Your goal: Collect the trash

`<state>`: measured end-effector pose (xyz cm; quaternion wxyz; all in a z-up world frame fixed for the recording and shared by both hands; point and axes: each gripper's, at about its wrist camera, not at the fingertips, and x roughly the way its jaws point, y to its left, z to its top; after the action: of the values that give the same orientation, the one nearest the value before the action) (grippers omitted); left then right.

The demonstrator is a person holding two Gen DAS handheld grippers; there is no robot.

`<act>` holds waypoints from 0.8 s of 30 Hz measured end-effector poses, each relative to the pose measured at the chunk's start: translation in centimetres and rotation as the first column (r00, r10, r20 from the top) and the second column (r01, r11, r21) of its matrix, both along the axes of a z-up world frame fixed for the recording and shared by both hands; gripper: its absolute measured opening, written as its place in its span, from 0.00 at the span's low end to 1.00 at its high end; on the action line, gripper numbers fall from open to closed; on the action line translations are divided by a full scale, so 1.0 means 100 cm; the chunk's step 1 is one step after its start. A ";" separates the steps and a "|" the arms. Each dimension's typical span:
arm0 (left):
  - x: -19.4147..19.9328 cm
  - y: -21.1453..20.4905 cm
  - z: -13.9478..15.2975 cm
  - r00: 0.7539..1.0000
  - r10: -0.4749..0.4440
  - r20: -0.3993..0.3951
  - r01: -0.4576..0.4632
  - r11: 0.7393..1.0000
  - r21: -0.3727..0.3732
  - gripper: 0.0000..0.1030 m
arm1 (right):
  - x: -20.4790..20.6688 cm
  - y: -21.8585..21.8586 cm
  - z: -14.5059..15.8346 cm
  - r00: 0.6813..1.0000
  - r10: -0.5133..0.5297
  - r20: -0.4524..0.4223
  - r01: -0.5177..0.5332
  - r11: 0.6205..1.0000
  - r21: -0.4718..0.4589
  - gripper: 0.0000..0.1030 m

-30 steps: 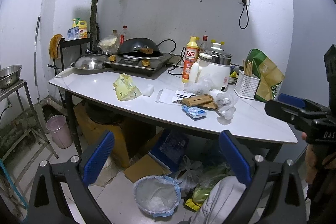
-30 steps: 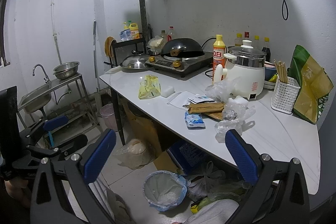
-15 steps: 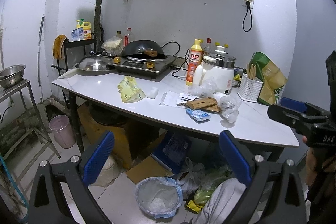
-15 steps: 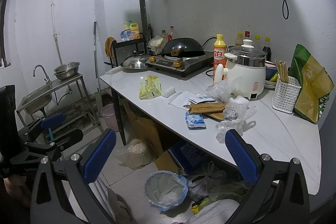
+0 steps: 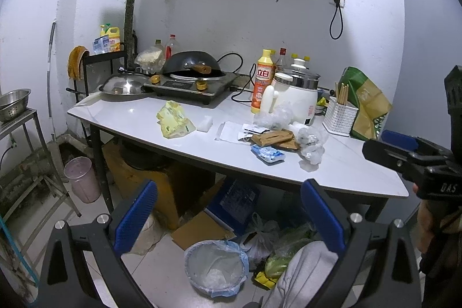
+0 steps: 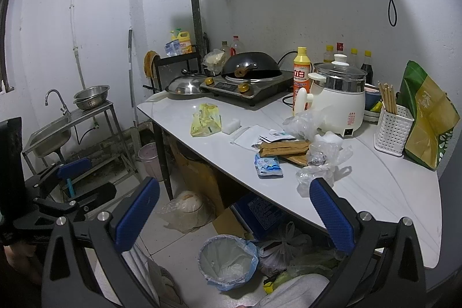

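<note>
A white table (image 5: 138, 117) runs along the wall; on its far end sits a stove (image 5: 190, 84) with a black wok (image 5: 192, 67) on top, a steel lid (image 5: 124, 85) beside it; toward the right stand a white cooker (image 6: 339, 100), an orange bottle (image 5: 262, 80), a green bag (image 6: 427, 117) and a white basket (image 6: 391, 127) of chopsticks. Under the table, on the floor, stands a lined bin (image 6: 228, 257), with bags beside it. The trash lies on the tabletop, well apart from both grippers: a yellow wrapper (image 5: 173, 120) near the stove; a white block (image 5: 204, 123) just beside it; white papers (image 6: 254, 136) in the middle; a brown packet (image 6: 284, 149) touching them; crumpled clear plastic (image 6: 320, 163) to the right; a small blue packet (image 5: 268, 153) near the front edge. The left gripper (image 5: 228, 217) hangs low before the table, jaws spread wide, nothing between them; the right gripper (image 6: 231, 217) is likewise parted and empty, out from the table's edge, its blue pads (image 6: 137, 212) framing the bin.
</note>
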<state>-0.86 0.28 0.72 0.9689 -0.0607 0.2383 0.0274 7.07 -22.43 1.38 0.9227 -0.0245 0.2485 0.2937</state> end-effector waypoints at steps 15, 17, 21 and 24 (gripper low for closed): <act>0.000 0.000 0.000 1.000 0.000 0.000 0.000 1.000 -0.001 0.97 | 0.004 -0.001 -0.002 1.000 -0.002 -0.004 0.002 1.000 0.000 1.00; 0.001 0.001 0.000 1.000 -0.001 -0.001 0.001 1.000 0.000 0.97 | 0.003 -0.001 -0.002 1.000 -0.002 -0.002 0.002 1.000 -0.001 1.00; 0.001 0.001 0.000 1.000 -0.001 -0.001 0.001 1.000 0.000 0.97 | 0.003 -0.001 -0.002 1.000 -0.003 -0.003 0.003 1.000 -0.001 1.00; 0.001 0.001 0.000 1.000 -0.002 -0.001 0.002 1.000 -0.001 0.97 | 0.004 -0.001 -0.002 1.000 -0.003 -0.005 0.003 1.000 -0.001 1.00</act>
<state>-0.72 0.39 0.71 0.9688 -0.0608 0.2390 0.0267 7.44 -22.51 1.18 0.9225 -0.0237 0.2507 0.2924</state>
